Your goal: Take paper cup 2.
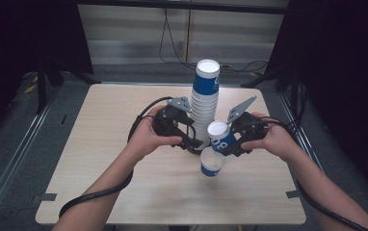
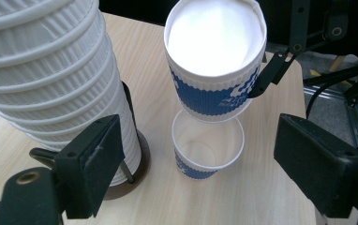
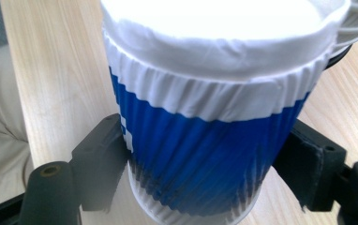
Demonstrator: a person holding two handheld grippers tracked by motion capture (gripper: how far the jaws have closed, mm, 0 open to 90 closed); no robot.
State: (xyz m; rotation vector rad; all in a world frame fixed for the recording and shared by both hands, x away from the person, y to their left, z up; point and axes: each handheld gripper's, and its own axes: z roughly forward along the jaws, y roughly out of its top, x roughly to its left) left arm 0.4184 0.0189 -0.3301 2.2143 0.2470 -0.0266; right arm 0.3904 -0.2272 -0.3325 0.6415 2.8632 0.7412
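My right gripper [image 1: 228, 144] [image 3: 205, 164] is shut on a blue-and-white ribbed paper cup [image 1: 219, 136] [image 3: 205, 140], one jaw on each side of its blue band. It holds the cup tilted just above a second, upright cup [image 1: 212, 163] [image 2: 208, 150] standing on the table. The held cup [image 2: 214, 70] hangs over that one in the left gripper view. My left gripper [image 1: 194, 143] [image 2: 200, 154] is open near the foot of a tall stack of cups [image 1: 204, 103] [image 2: 50, 79]. Its left jaw is close beside the stack, and nothing is clamped.
The stack stands on a dark round base [image 2: 142, 159] at the middle of the light wooden table [image 1: 114, 120]. Black stands and cables are on the floor beyond the far edge. Cables trail from both grippers toward the near edge.
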